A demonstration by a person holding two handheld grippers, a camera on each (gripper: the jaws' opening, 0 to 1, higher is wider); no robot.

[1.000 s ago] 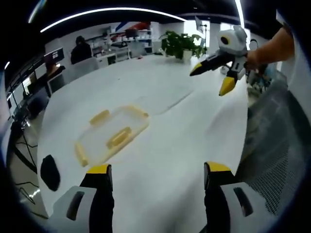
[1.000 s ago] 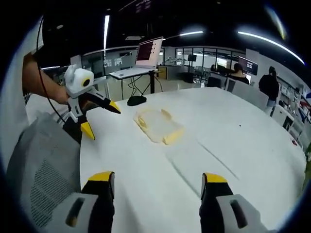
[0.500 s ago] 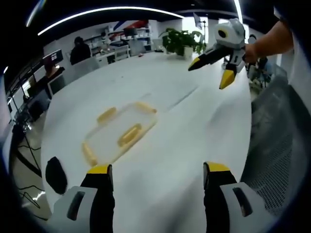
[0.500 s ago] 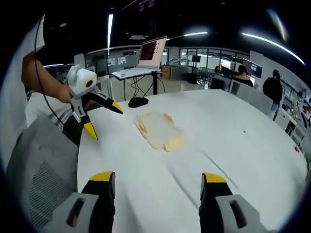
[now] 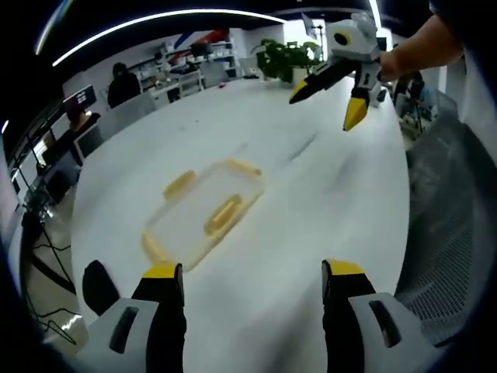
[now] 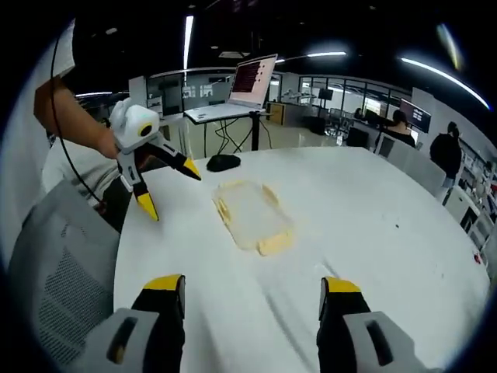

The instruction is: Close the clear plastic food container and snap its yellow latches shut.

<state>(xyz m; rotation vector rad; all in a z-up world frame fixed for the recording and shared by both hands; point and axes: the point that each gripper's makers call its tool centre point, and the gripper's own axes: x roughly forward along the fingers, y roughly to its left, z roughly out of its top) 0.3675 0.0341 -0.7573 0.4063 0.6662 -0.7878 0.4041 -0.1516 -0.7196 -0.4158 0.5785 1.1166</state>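
Note:
The clear plastic container (image 5: pixel 203 215) lies flat on the white table (image 5: pixel 295 202), with yellow latches (image 5: pixel 224 215) sticking out along its edges. My left gripper (image 5: pixel 252 272) is open and empty, hovering short of the container. In the left gripper view my right gripper (image 5: pixel 324 109) hangs open above the far side of the table, held by a hand. In the right gripper view the container (image 6: pixel 250 214) sits mid-table beyond my open, empty right gripper (image 6: pixel 251 284). The left gripper (image 6: pixel 171 192) hovers open just left of the container. Whether the lid is seated, I cannot tell.
A black mouse-like object (image 6: pixel 224 162) lies past the container near the table edge. A laptop (image 6: pixel 252 78) stands on a side stand behind it. A grey mesh chair (image 5: pixel 450 233) is close by the table. A potted plant (image 5: pixel 287 66) and seated people are at the back.
Both views have drifted a little nearer to the container. In the left gripper view the right gripper now sits higher. The container has not moved and both grippers stay open.

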